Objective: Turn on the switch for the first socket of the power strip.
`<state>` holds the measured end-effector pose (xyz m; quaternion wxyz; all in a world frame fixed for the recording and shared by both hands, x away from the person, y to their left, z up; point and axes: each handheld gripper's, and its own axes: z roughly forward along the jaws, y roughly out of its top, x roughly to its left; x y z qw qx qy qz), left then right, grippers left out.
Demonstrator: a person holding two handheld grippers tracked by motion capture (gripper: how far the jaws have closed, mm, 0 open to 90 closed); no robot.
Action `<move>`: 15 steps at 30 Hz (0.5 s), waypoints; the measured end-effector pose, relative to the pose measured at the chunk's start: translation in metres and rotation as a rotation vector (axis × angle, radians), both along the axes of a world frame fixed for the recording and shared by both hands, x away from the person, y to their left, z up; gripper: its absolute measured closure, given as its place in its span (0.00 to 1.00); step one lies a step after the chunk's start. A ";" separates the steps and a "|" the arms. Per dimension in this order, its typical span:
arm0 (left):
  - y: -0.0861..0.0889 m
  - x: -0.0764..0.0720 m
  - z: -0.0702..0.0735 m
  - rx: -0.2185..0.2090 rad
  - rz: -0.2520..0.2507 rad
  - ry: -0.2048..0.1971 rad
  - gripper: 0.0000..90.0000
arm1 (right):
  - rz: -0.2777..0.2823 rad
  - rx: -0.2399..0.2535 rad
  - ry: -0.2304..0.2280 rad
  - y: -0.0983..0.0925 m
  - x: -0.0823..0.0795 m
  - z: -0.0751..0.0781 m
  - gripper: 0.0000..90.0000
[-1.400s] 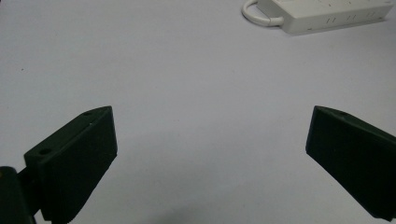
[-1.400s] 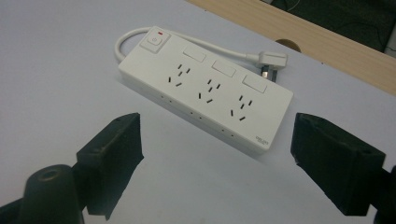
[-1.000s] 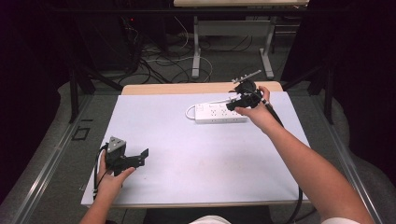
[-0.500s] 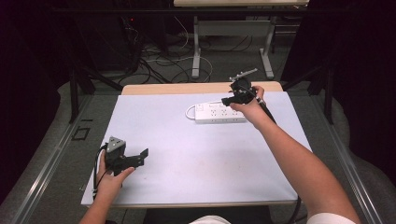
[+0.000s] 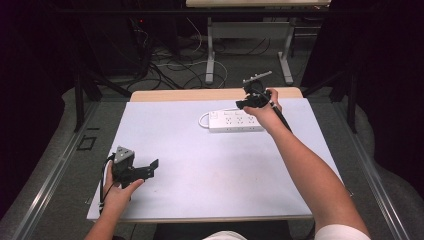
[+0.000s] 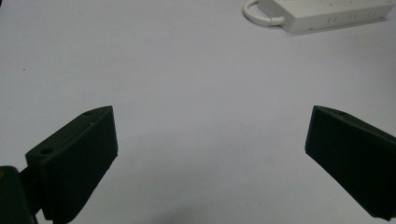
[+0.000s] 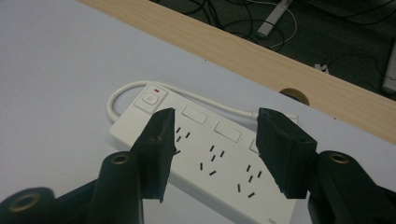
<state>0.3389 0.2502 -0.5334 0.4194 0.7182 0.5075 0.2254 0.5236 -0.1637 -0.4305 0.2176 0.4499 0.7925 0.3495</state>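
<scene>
A white power strip (image 5: 235, 121) lies at the far middle of the white table (image 5: 210, 170), its cord looping at its left end. My right gripper (image 5: 246, 102) hovers just above its right half, jaws open with nothing between them. In the right gripper view the power strip (image 7: 205, 154) lies under the jaws, its switch (image 7: 150, 99) with a red light to the left, and my gripper (image 7: 212, 126) is over the sockets. My left gripper (image 5: 150, 170) rests open near the front left corner. In its own view the left gripper (image 6: 208, 135) faces bare table, the power strip (image 6: 327, 13) far off.
A wooden strip (image 5: 210, 94) borders the table's far edge, with a round cable hole (image 7: 294, 94) in it. Beyond it are cables on the floor (image 5: 170, 60) and the legs of another table (image 5: 210, 55). Dark space surrounds both sides.
My right gripper has shifted a little left and forward over the power strip. The left gripper has stayed in place.
</scene>
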 end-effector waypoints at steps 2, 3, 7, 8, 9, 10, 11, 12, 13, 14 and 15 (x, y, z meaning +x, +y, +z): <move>0.000 0.000 0.000 0.001 -0.001 0.001 0.03 | -0.004 0.003 0.002 0.001 0.002 -0.002 0.52; 0.000 0.000 0.000 0.001 -0.001 0.001 0.03 | -0.006 0.009 0.003 0.002 0.003 -0.003 0.53; 0.000 0.000 0.000 -0.001 0.000 0.002 0.03 | 0.009 0.022 0.007 0.005 0.008 -0.007 0.51; 0.000 0.000 0.000 -0.003 0.001 0.001 0.03 | 0.008 0.019 0.008 0.006 0.009 -0.008 0.51; 0.000 0.000 0.000 -0.003 0.003 0.002 0.03 | 0.005 0.025 0.013 0.007 0.010 -0.009 0.51; 0.001 0.000 0.000 -0.003 0.003 0.002 0.03 | 0.004 0.021 0.014 0.007 0.012 -0.011 0.51; 0.001 0.000 0.000 -0.004 0.004 0.003 0.03 | 0.004 0.017 0.012 0.008 0.013 -0.012 0.51; 0.001 0.000 0.000 -0.003 0.004 0.005 0.03 | 0.002 0.018 0.014 0.009 0.014 -0.013 0.51; 0.001 0.000 -0.001 -0.004 0.004 0.006 0.03 | -0.002 0.023 0.011 0.010 0.014 -0.014 0.52; 0.001 0.000 -0.001 -0.004 0.004 0.006 0.03 | -0.002 0.023 0.013 0.010 0.015 -0.015 0.52; 0.001 0.001 -0.001 -0.002 0.005 0.007 0.03 | 0.000 0.020 0.005 0.011 0.016 -0.016 0.52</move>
